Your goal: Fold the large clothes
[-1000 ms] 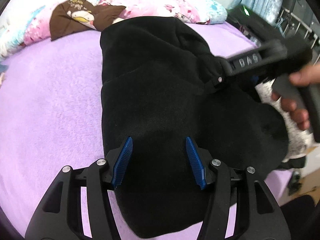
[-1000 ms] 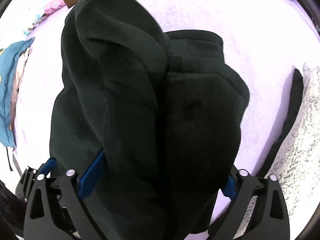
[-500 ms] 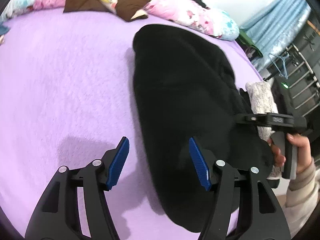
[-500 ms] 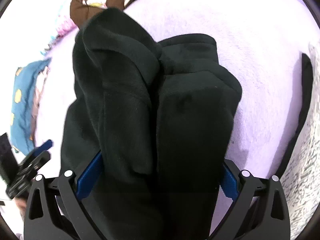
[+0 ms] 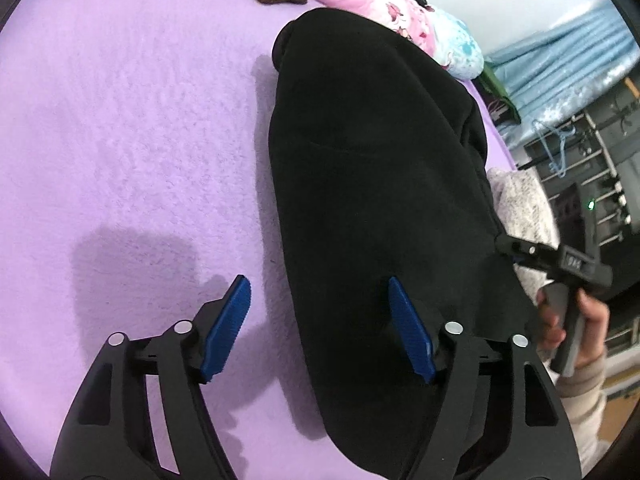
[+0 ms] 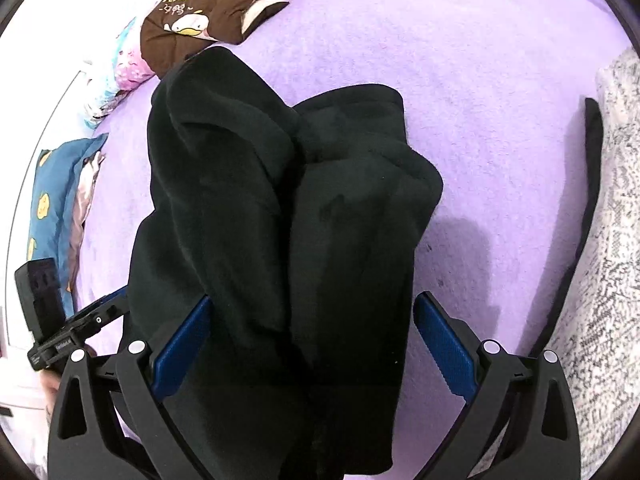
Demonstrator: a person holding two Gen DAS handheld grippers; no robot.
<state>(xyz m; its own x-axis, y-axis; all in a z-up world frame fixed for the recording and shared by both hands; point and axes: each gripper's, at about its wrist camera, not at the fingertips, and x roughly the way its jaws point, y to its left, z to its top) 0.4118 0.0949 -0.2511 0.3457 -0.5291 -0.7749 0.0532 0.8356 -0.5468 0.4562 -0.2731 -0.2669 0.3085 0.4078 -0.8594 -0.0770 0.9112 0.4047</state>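
Left wrist view: we see the black fleece garment point(image 5: 380, 208) folded lengthwise on the purple bedspread point(image 5: 132, 128), running toward 12 o'clock. Our left gripper point(image 5: 320, 320) is spread, empty. Our right gripper point(image 6: 312, 344), spread, straddles the bundle's near end; we clamp all layers before folding.

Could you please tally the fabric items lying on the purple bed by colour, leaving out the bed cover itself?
Black: 1, the black fleece garment
Brown: 1, the brown duck-print cloth
Pink floral: 1, the pink floral bedding
Blue: 1, the blue duck-print cloth
Grey-white: 1, the speckled knit
Total: 5
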